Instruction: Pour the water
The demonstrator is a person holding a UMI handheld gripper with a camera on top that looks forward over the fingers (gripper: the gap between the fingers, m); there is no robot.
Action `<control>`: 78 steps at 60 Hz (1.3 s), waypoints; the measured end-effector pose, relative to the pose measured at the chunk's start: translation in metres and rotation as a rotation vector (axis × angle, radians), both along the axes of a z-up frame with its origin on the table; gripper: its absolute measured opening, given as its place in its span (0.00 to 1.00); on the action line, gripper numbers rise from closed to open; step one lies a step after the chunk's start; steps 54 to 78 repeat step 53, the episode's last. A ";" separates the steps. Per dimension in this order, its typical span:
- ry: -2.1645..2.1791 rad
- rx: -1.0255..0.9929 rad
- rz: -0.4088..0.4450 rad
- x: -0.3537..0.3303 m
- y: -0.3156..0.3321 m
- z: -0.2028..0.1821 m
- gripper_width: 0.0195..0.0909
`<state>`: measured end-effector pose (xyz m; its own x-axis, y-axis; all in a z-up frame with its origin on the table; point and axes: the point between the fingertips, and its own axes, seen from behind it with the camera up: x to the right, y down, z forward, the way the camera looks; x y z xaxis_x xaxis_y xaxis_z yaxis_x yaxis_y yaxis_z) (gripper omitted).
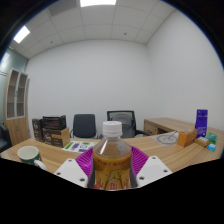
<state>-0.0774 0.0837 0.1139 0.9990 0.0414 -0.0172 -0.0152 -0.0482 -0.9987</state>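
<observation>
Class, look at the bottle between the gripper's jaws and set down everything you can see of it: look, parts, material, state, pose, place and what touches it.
The bottle looks like clear plastic, with a white screw cap still on and amber-tinted contents that seem to fill it high. A band, perhaps a label, rings its lower body. It stands upright between the gripper, whose jaws close on it, the purple pads pressed to both sides. It is in front of the wooden table; its base is hidden, so whether it rests on anything cannot be told.
</observation>
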 end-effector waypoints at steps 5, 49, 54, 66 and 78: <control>0.007 -0.012 0.002 -0.001 0.001 -0.001 0.51; 0.077 -0.042 0.100 -0.087 -0.287 0.021 0.89; 0.086 -0.047 0.132 -0.105 -0.314 0.018 0.90; 0.086 -0.047 0.132 -0.105 -0.314 0.018 0.90; 0.086 -0.047 0.132 -0.105 -0.314 0.018 0.90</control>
